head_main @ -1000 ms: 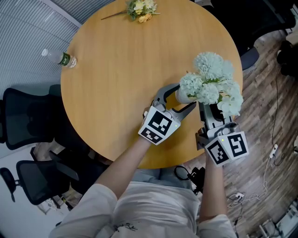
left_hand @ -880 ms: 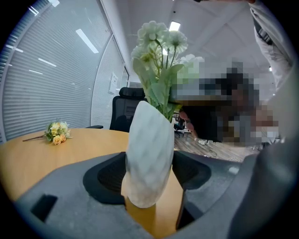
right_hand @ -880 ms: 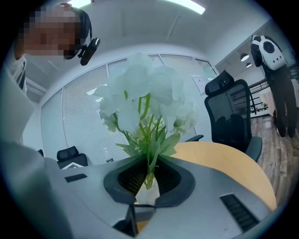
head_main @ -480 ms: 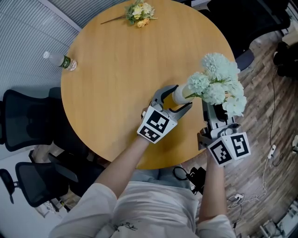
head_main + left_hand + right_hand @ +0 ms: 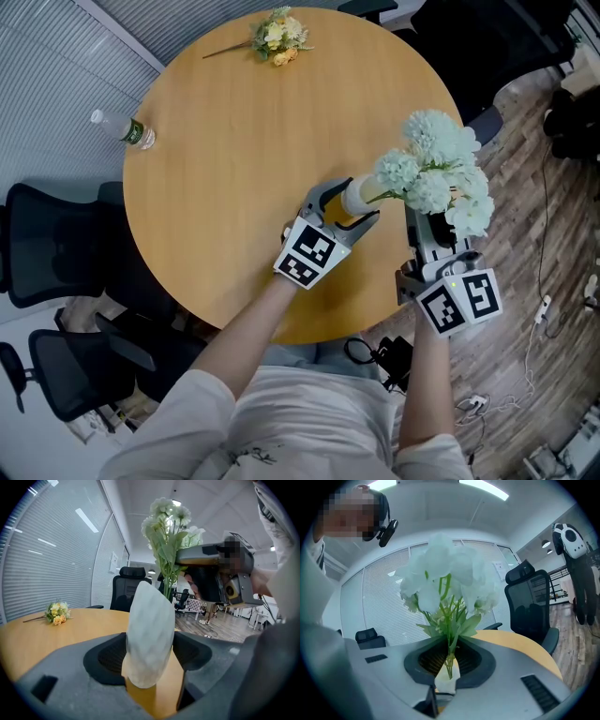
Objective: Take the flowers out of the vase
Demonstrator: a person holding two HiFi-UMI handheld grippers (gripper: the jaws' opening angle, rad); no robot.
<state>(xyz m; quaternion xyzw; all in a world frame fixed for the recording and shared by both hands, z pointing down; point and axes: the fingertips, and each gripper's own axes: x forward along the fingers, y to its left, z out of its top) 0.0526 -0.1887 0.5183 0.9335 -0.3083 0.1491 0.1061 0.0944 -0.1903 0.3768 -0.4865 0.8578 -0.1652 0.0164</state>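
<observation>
White flower bunch with green stems (image 5: 436,169): stems pinched in narrow jaws of right gripper (image 5: 447,665); stem bottoms at mouth of white textured vase (image 5: 357,199). Left gripper (image 5: 149,658): jaws clamped on vase body. Vase stands on round wooden surface (image 5: 234,141).
</observation>
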